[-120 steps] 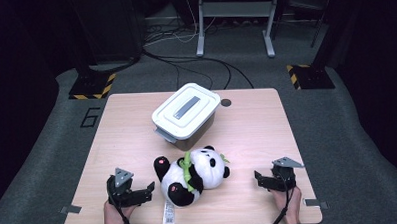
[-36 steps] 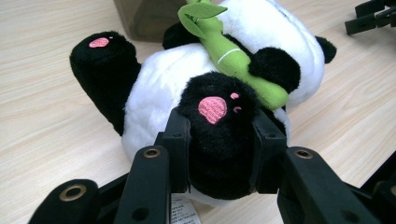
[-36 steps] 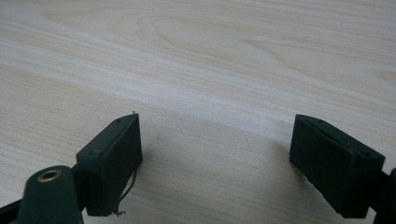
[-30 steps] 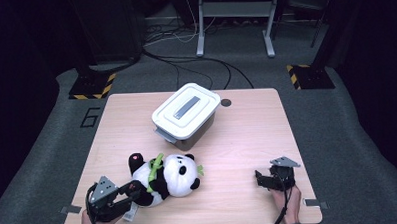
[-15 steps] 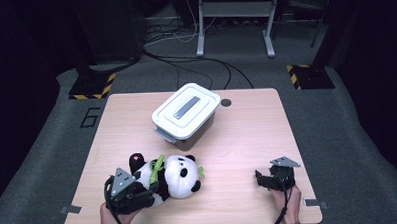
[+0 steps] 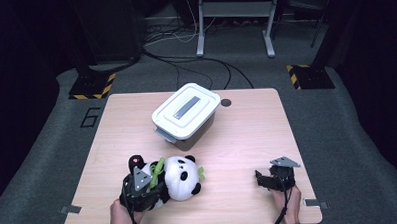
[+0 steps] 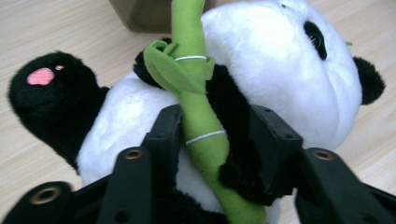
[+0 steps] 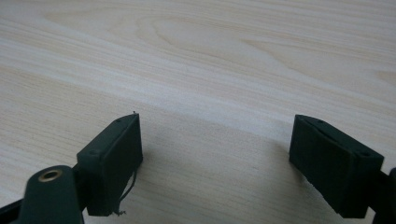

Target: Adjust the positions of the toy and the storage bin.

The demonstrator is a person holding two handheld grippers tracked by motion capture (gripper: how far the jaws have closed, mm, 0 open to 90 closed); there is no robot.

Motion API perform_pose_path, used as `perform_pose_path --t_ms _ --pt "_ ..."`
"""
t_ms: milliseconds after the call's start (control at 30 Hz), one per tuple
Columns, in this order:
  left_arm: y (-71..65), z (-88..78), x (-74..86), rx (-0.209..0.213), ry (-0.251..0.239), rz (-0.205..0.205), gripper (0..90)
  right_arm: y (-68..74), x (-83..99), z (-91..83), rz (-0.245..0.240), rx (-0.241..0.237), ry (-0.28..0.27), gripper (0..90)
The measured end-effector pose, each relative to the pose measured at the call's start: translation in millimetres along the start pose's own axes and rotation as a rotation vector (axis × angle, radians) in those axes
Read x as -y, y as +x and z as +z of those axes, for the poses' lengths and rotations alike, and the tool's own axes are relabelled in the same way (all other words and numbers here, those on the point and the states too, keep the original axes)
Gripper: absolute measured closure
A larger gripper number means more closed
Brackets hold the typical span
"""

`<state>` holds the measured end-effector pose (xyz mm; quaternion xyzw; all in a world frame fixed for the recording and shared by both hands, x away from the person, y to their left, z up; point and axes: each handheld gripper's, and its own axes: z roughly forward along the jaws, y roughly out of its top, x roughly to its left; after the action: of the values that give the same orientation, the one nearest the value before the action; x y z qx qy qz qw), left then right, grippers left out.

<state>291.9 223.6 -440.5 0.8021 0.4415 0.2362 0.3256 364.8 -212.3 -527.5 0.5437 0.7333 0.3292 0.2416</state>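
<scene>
Left tool (image 6: pixel 140 186) sits at near-left of worktop (image 6: pixel 247 125), right on the panda plush (image 6: pixel 176 177). In left gripper view my jaws have just been closing w/ plush between them: pads press into its black arm and white belly, green bamboo stalk (image 7: pixel 198 116) running up through the gap. So left tool = gripping panda plush. Plush lies on its side on worktop, head toward centre, one black foot w/ pink pad (image 7: pixel 42 77) sticking out to the side. White-lidded storage box (image 6: pixel 186 115) stands further back, mid-worktop, apart from plush, lid on. Right tool (image 6: pixel 261 180) rests near right front edge, well apart from plush; jaws wide apart, nothing between, just bare wood in right gripper view
</scene>
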Motion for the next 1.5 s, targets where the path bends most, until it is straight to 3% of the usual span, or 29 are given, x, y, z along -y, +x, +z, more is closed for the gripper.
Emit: perform_pose_path --t_ms 233,400,700,867,1133,1333,1500 --pt "8.8 -5.4 5.9 0.049 -0.044 0.005 71.9 -0.1 0.0 0.1 0.003 0.0 -0.001 16.4" --pt "15.8 -10.6 5.6 0.058 -0.058 0.013 73.9 -0.2 0.0 0.0 0.005 0.0 -0.001 16.6" --pt "51.8 -23.2 12.8 -0.004 -0.074 -0.007 74.8 -0.2 0.0 0.1 0.007 0.002 -0.002 16.7" --pt "69.2 -23.8 14.7 -0.006 -0.073 -0.012 74.7 -0.2 -0.1 0.1 0.007 0.002 -0.002 16.7" --pt "98.9 -20.6 11.2 -0.03 -0.072 -0.013 74.7 -0.2 -0.1 0.1 0.009 0.003 -0.002 16.7" --pt "121.2 -10.9 8.9 -0.003 -0.096 -0.039 74.7 -0.3 -0.1 0.1 0.009 0.004 -0.002 16.7" --pt "137.0 -5.2 -2.2 -0.029 -0.079 -0.004 74.6 -0.3 -0.1 0.2 0.008 0.004 -0.002 16.7"
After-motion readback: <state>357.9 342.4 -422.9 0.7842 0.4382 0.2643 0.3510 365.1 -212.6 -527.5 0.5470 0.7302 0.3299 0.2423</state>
